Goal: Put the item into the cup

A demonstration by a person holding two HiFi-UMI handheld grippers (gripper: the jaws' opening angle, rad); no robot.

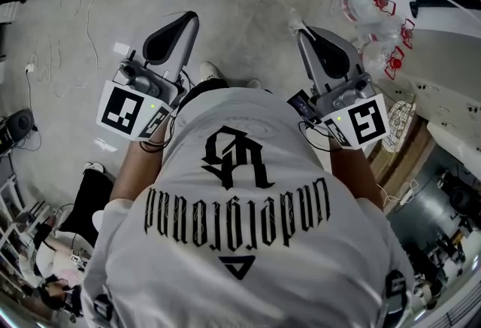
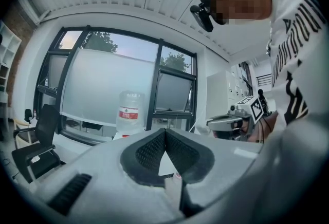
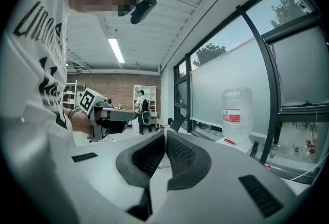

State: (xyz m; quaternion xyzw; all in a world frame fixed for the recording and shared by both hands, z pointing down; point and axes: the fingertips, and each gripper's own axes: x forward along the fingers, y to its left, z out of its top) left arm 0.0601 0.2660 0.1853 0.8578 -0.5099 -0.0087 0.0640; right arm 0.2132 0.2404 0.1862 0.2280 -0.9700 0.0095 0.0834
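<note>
Since no cup or item shows, left gripper (image 1: 189, 18) and right gripper (image 1: 303, 33) seem idle. Each has its jaws pressed together, empty.

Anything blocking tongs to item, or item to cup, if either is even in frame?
Cannot judge: no item or cup shows in any view. The left tongs and right tongs are both shut and empty, held beside the person's shirt above the floor.
</note>
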